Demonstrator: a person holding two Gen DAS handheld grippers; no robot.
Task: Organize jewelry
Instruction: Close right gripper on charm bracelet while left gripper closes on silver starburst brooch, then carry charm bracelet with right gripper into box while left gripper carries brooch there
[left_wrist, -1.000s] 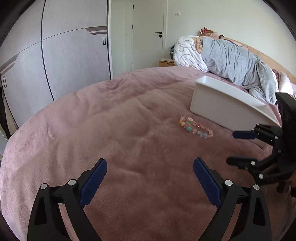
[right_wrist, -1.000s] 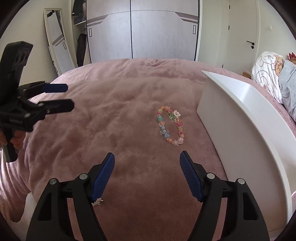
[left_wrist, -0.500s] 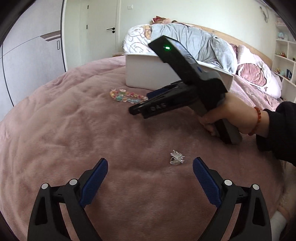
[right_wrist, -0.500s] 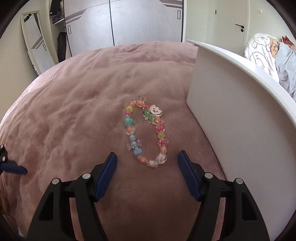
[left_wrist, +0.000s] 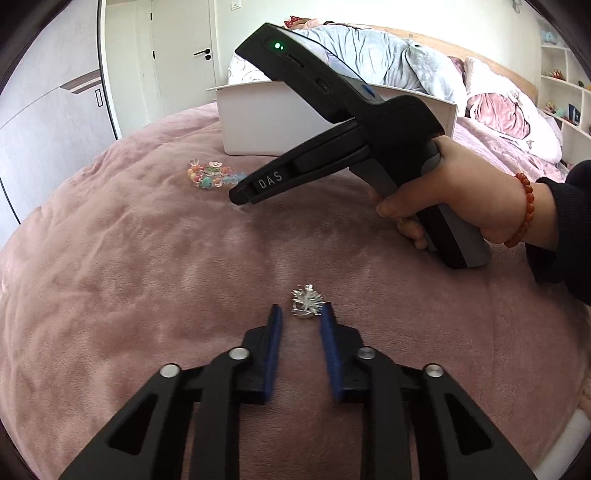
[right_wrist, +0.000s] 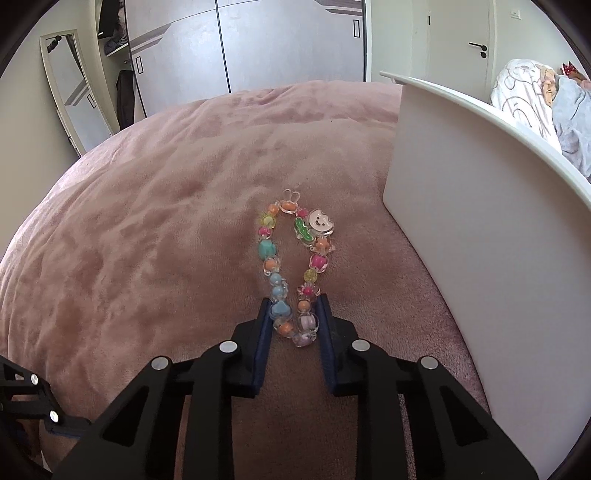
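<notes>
On a pink plush blanket (right_wrist: 147, 221), a white box (right_wrist: 461, 221) standing upright, taken here as the reference for everything else.

Just left of the box in the right wrist view, close to its near corner but apart from it: a bead bracelet (right_wrist: 266, 249), a long loop of coloured beads with a rabbit-ear charm at the far end and a smiling white charm on the box side.

Right gripper (right_wrist: 293, 300) angled down beside the box, jaws just drawn together and clamped on the near end of the bracelet. One blue pad against a blue heart bead, the other against a pale purple bead. Rest of the loop flat on the blanket, stretching away from the tips.

Well in front of the box in the left wrist view, nearer the camera: a small silver ornament (left_wrist: 306, 303) lying on the blanket.

Left gripper (left_wrist: 301, 308) tilted down over it, jaws just pulled in narrow. Ornament right at the fingertips, against the right-hand pad, with a sliver of blanket showing toward the other. Cannot tell whether truly pinched.

Between the ornament and the box, a hand (left_wrist: 461, 192) around the right gripper's handle, with a red bead wristband (left_wrist: 526, 206) and a dark sleeve (left_wrist: 565, 221).
</notes>
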